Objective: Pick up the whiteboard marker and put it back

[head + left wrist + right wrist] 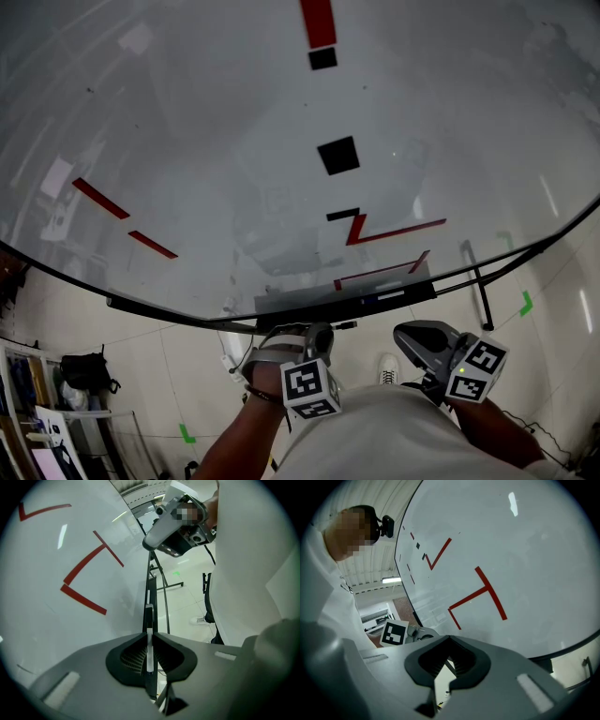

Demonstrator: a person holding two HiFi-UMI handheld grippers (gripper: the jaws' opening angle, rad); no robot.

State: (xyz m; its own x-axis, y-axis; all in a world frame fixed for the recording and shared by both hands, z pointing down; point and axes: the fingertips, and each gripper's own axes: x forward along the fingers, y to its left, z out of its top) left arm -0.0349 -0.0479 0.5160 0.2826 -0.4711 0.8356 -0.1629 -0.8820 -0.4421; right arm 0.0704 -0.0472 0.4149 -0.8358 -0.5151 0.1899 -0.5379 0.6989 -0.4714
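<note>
Forearms rise from the bottom edge of the head view, each hand carrying a gripper just below the whiteboard (234, 141) and its dark tray (281, 307). The left hand (267, 375), with a dark band at the wrist, wraps its handle at lower centre. The left gripper (317, 333) points up toward the tray and is rolled onto its side: in its own view the board fills the left half and the tray runs bottom to top through the middle.

Its fingers (131, 656) are pressed onto the whiteboard marker (149, 644), a slim white barrel with darker ends that lies along the line of the tray. In the head view one dark end sticks out to the right of the gripper, just under the tray and apart from it.

The right gripper (446, 665) sits at lower right, angled toward the board. Its fingers (461, 664) are spread, with only pale floor (440, 686) showing between them.

Red tape lines (394, 230) and black squares (337, 155) mark the board. Each cube (309, 386) carries black-and-white square patterns. A small white patch (389, 295) on the tray is too small to read.
</note>
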